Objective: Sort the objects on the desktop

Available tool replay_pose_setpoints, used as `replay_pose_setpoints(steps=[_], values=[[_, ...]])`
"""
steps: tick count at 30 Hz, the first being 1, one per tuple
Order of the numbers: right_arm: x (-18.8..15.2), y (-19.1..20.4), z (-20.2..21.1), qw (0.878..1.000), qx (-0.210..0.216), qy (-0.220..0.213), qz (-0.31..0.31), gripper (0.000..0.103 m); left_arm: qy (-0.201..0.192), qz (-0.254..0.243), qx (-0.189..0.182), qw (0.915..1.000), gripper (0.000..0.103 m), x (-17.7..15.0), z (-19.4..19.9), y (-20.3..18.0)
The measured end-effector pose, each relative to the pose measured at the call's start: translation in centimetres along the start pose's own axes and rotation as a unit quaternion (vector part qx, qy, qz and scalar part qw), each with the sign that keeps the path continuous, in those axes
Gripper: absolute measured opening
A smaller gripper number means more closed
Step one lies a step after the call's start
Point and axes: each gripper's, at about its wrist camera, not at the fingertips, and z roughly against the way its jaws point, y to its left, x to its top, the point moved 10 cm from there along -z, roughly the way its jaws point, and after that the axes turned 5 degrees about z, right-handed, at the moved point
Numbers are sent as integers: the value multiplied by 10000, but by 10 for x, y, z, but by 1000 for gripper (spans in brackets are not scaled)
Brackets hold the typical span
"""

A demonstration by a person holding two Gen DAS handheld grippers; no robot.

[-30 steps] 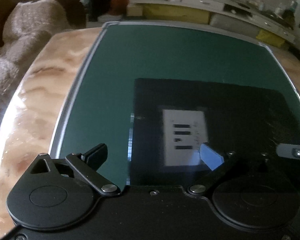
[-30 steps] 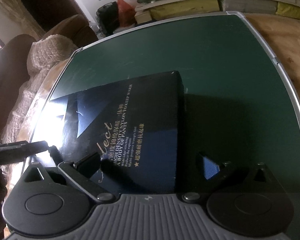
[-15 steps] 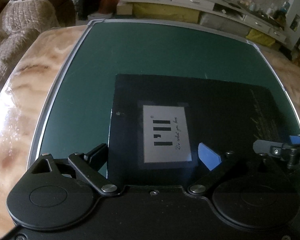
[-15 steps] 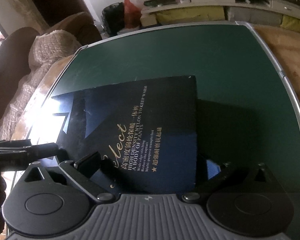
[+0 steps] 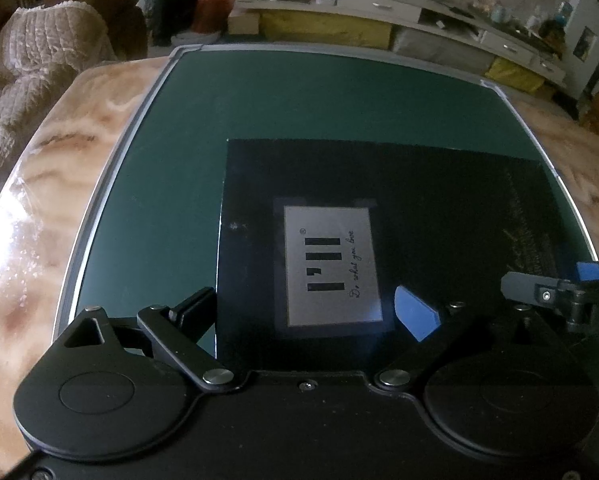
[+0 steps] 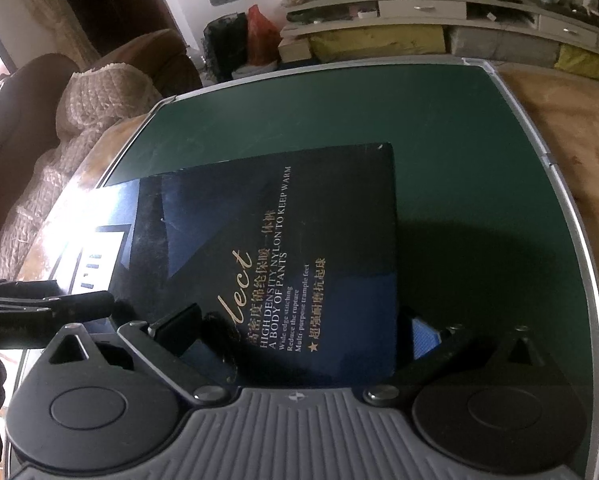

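Observation:
A flat dark box (image 5: 439,200) with a white label (image 5: 331,264) lies on the green table mat (image 5: 299,92). My left gripper (image 5: 305,310) is open, its fingers spread over the box's near left part and the label between them. In the right wrist view the same box (image 6: 339,208) shows gold lettering. My right gripper (image 6: 301,332) is open over the box's near right part, one finger past its right edge. Each view catches the other gripper at its side edge. Nothing is held.
The green mat has a metal rim (image 5: 111,184) and sits in a marble tabletop (image 5: 59,152). A brown sofa with a beige throw (image 5: 39,60) stands at the left. A low white cabinet (image 5: 379,4) and bags lie beyond the far edge.
Both grippers have drawn back and tilted up a little, so more of the box and room shows. The box has not moved, and both grippers stay open.

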Motion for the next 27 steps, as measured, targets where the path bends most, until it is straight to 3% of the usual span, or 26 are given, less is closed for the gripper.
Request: replay_pose_setpoints(steps=[13, 21, 23, 27], values=[[0, 0, 42, 9998, 13, -198, 18, 103, -184, -102, -14, 9998, 95, -2, 26, -7], [0, 0, 70, 9994, 30, -330, 37, 103, -369, -153, -13, 9992, 95, -5, 71, -16], [5, 25, 70, 9993, 44, -380, 60, 103, -424, -174, -16, 9989, 95, -9, 86, -19], [-2, 32, 100, 9988, 78, -478, 91, 103, -525, -186, -25, 9984, 95, -21, 118, -25]])
